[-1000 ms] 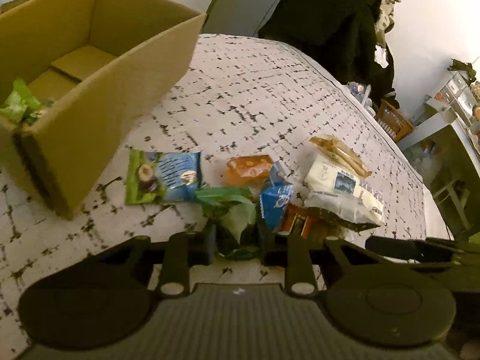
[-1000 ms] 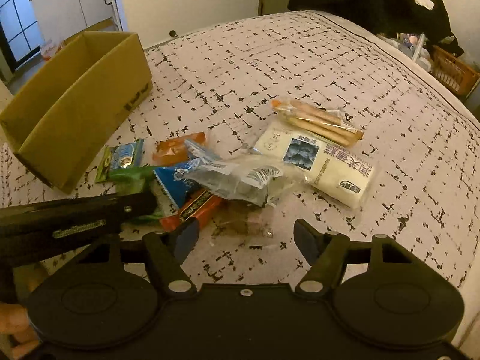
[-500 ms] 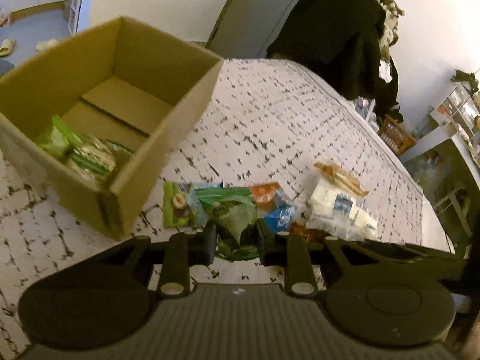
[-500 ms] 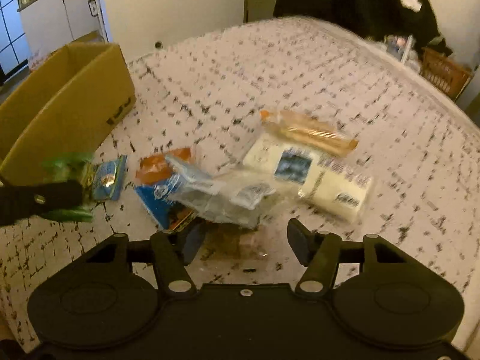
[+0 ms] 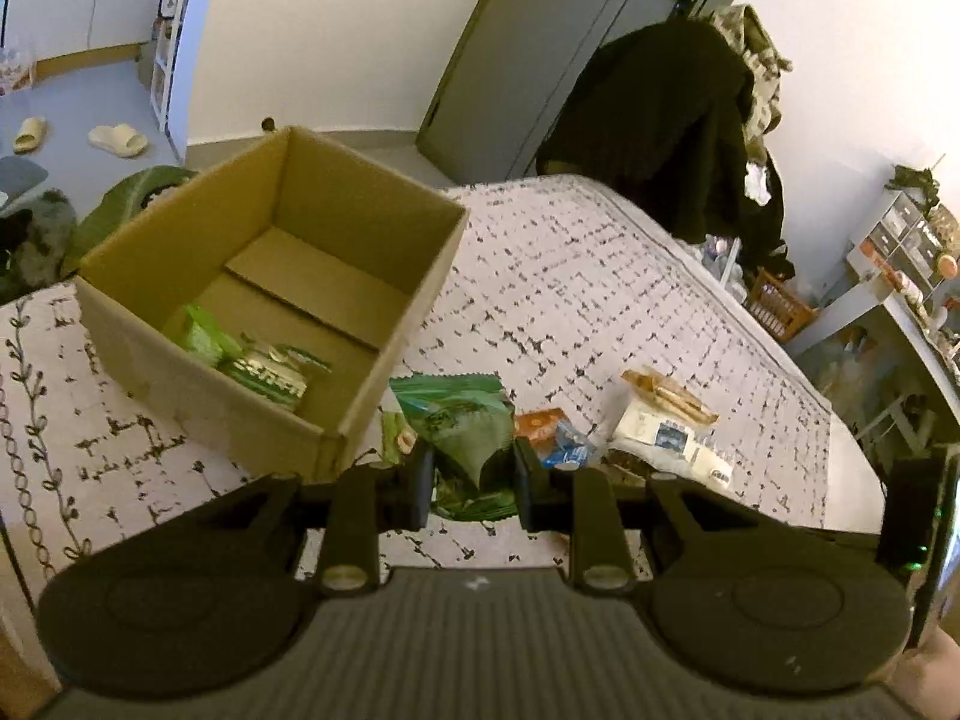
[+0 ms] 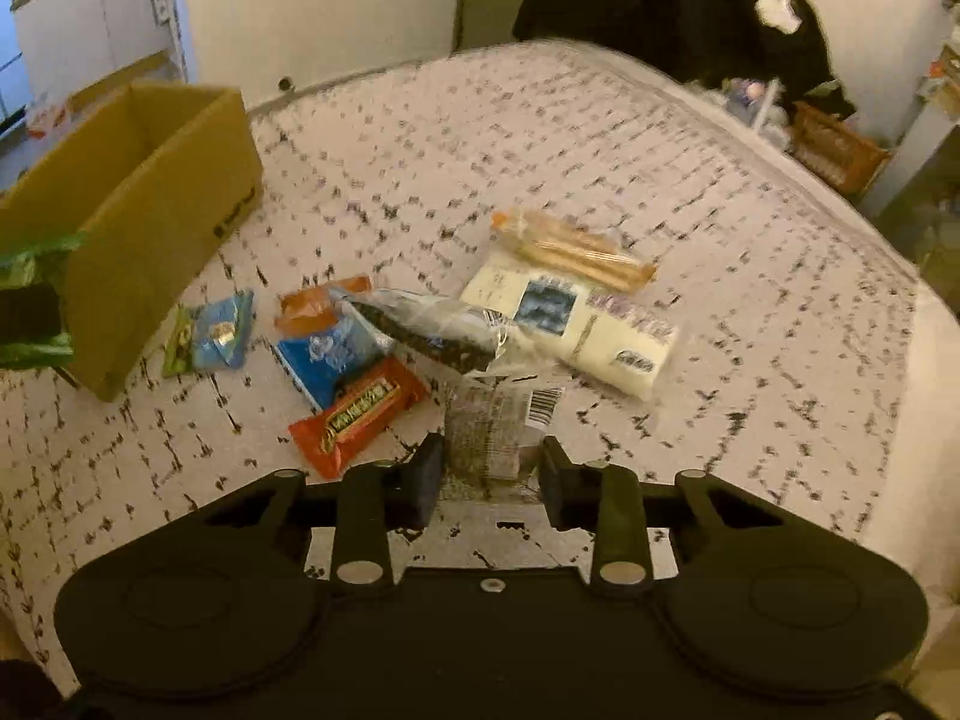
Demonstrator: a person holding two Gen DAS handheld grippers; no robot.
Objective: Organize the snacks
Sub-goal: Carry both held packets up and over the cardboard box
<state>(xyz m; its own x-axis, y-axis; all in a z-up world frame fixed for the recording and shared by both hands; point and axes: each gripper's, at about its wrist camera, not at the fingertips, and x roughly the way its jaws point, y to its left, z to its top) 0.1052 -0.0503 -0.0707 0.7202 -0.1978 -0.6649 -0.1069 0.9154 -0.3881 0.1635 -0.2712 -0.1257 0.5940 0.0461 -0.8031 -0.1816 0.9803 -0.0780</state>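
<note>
White fabric with small black marks covers the wide surface in both views, and a dark coat hangs in the upper right of the left wrist view. At the left centre of that view stands an open cardboard box; some green packets lie in its near left corner.

At the lower centre of the left wrist view, the left gripper is pinched on a green snack bag, with a finger pressed on each side of the bag. The bag is just to the right of the box's near corner, outside the box.

At the lower centre of the right wrist view, the jaws of the right gripper are closing around a clear packet with a barcode. The packet is between the fingers, but I cannot tell if the pads already press on it.

Above it in this view lie the other snacks close together: a red-orange bar, a blue packet, a small orange packet, a cream packet with blue picture and a pack of biscuit sticks. A small blue-green packet lies just beside the box wall.
</note>
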